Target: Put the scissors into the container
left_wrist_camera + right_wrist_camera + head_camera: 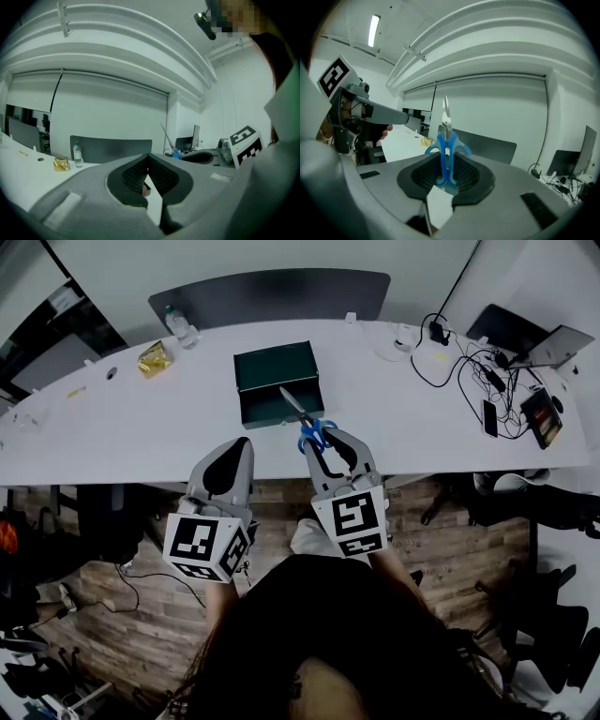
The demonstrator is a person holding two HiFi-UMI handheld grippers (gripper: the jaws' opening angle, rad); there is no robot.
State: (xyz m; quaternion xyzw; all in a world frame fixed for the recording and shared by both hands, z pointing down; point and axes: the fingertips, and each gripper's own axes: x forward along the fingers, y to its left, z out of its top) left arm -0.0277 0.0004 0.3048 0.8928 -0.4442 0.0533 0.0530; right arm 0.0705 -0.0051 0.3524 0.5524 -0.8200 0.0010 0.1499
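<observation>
Bare table (131, 427) surrounds the container (274, 412); cables (466, 371) crowd right.

White counter (112, 427) carries water bottle (177, 325) and gold packet (153, 359) back left. Tangled cables (466, 367), phone (488, 417), laptop (548, 345) at right end.

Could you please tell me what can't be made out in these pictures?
Box inside: head view, too dark and small to tell contents.
Scissors handle ends: right gripper view, buried between the pads of the right claw.
Yellow packet: head view, too small to identify.
Cables: head view, tangled, too small to trace.
</observation>
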